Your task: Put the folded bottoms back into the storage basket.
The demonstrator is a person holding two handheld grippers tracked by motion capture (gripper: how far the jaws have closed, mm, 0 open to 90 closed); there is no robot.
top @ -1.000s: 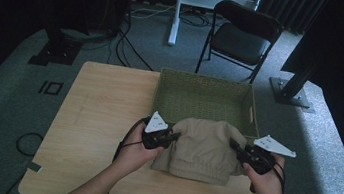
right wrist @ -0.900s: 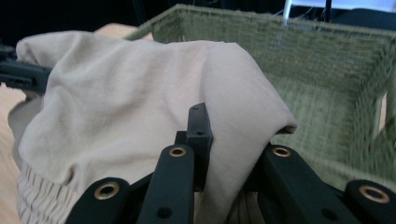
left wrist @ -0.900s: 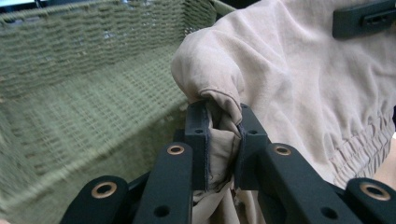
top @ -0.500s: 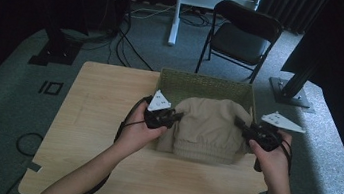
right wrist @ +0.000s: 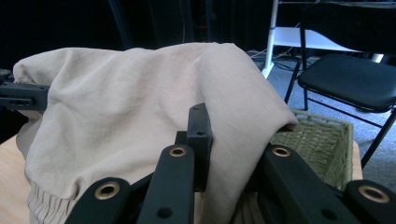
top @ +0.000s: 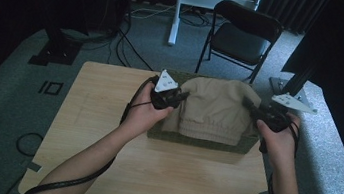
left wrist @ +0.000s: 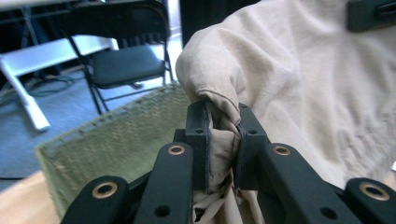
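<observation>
Beige cloth (top: 216, 108), folded, hangs over the basket (top: 203, 142), held up at both ends. The left gripper (top: 176, 97) has its jaws closed narrow on the cloth's left edge; in the left gripper view (left wrist: 223, 140) a bunch of fabric is pressed between the two black jaws. The right gripper (top: 254, 108) holds the right edge; in the right gripper view (right wrist: 224, 140) the cloth (right wrist: 140, 107) passes between the jaws and hides the right one. The elastic hem of the cloth lies over the near wall of the basket. The basket is green woven and stands on the far part of the wooden table (top: 94, 132). Behind the table stands a black chair (top: 241, 38).
</observation>
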